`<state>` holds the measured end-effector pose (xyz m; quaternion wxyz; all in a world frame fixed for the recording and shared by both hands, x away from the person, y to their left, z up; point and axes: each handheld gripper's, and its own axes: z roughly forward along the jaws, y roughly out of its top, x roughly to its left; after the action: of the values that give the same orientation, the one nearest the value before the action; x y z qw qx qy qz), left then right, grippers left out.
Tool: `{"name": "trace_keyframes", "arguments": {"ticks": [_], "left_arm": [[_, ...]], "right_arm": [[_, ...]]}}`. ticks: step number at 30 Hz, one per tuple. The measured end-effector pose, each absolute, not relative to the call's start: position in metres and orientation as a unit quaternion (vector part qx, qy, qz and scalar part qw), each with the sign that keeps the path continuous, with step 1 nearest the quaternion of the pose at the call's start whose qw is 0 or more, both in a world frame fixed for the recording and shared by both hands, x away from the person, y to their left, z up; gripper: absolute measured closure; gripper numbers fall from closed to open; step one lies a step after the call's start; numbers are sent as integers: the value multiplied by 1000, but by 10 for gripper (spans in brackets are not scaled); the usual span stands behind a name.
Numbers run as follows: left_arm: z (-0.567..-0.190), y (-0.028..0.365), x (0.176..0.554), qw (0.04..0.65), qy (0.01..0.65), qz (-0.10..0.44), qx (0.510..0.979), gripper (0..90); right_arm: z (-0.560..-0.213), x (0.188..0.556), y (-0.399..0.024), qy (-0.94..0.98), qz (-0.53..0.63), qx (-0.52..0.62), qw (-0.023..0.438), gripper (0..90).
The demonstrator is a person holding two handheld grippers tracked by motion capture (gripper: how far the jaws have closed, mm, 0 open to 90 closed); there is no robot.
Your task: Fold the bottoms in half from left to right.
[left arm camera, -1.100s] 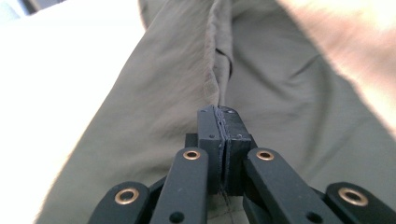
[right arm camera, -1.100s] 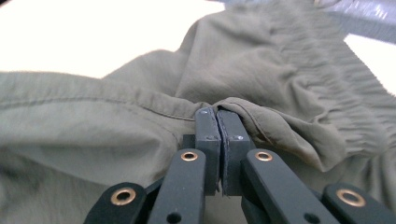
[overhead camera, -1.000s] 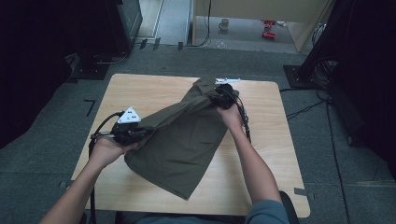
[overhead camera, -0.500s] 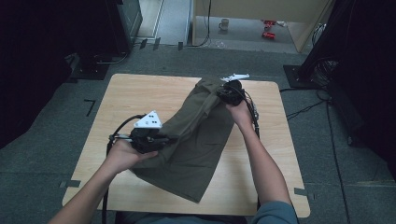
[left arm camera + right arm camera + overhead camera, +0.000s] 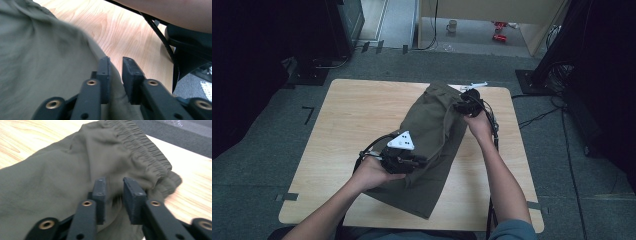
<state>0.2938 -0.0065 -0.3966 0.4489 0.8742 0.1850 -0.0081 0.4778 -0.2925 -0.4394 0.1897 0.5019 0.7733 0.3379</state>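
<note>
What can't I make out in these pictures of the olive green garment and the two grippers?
- Olive green fabric garment: its underside and folded-under layers, hidden by its own top layer in the high view.
- Left gripper: jaws slightly apart with cloth between them; whether the pads press is unclear, blurred.
- Right gripper: the same, blurred cloth in the gap.
- White item on the wooden table: too small to identify.

Olive shorts [image 5: 432, 135] of matt woven cloth, soft and creased, gathered and ribbed at the elastic waistband [image 5: 147, 157]. Table [image 5: 357, 115] of pale, smooth wood with visible grain. Gripper jaws of matt black plastic, brass-coloured metal rivets set in them.
</note>
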Motion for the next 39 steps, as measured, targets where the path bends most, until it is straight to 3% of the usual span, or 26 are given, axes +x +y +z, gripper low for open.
{"name": "trace_keyframes", "arguments": {"ticks": [3, 9, 19, 26, 29, 31, 39], "left_arm": [[-397, 0, 301, 458, 198, -11, 866, 724], [-399, 16, 315, 463, 210, 15, 861, 658], [-418, 42, 347, 428, 245, 81, 866, 618], [-438, 63, 374, 424, 268, 70, 862, 572], [-445, 68, 385, 432, 275, 76, 856, 572], [-448, 68, 390, 434, 278, 78, 854, 573], [-466, 65, 414, 427, 287, 65, 855, 588]], "right_arm": [[-435, 474, -299, 770, 342, 500, 200, 627], [-431, 469, -309, 763, 356, 511, 174, 662], [-423, 466, -295, 760, 389, 489, 178, 671], [-426, 458, -284, 765, 400, 473, 176, 691], [-429, 455, -281, 773, 390, 474, 161, 721], [-434, 448, -279, 766, 399, 471, 178, 757], [-449, 430, -271, 768, 406, 466, 168, 760]]}}
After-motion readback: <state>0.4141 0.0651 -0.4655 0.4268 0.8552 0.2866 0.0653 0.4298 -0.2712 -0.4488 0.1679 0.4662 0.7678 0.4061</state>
